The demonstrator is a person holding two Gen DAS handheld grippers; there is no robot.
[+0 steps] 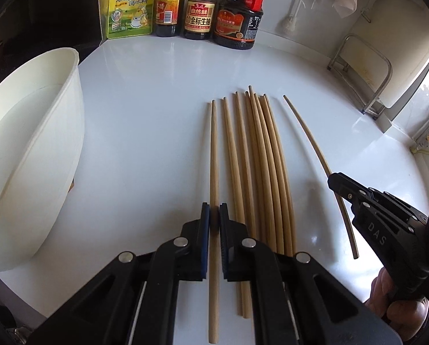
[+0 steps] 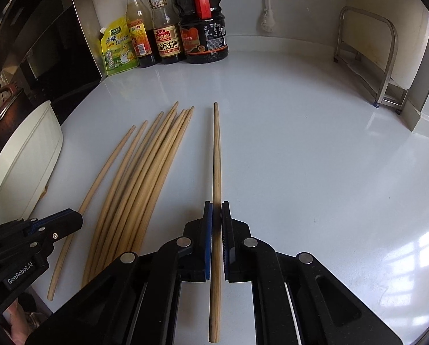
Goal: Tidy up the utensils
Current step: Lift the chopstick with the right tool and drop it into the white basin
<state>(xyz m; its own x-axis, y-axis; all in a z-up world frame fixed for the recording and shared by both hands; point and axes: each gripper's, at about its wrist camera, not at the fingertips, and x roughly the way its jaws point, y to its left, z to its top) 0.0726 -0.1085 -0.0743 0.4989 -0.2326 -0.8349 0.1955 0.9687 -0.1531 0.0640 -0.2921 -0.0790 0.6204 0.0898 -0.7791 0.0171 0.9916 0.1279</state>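
Note:
Several wooden chopsticks [image 1: 260, 158] lie side by side on the white counter [image 1: 145, 120], tips pointing away. My left gripper [image 1: 214, 211] is shut on the leftmost chopstick [image 1: 213, 149], which runs between its blue pads. My right gripper [image 2: 216, 210] is shut on a separate chopstick [image 2: 216, 149] to the right of the bundle [image 2: 145, 172]. In the left wrist view that chopstick [image 1: 306, 132] and the right gripper [image 1: 333, 179] are at the right. In the right wrist view the left gripper [image 2: 70, 218] is at the lower left, over its chopstick [image 2: 108, 166].
A large white container [image 1: 33, 143] lies on its side at the left edge. Sauce bottles [image 1: 200, 8] and a yellow seasoning pouch [image 1: 129, 8] stand against the back wall. A metal rack [image 1: 367, 74] stands at the back right. A brush [image 2: 266, 17] hangs on the wall.

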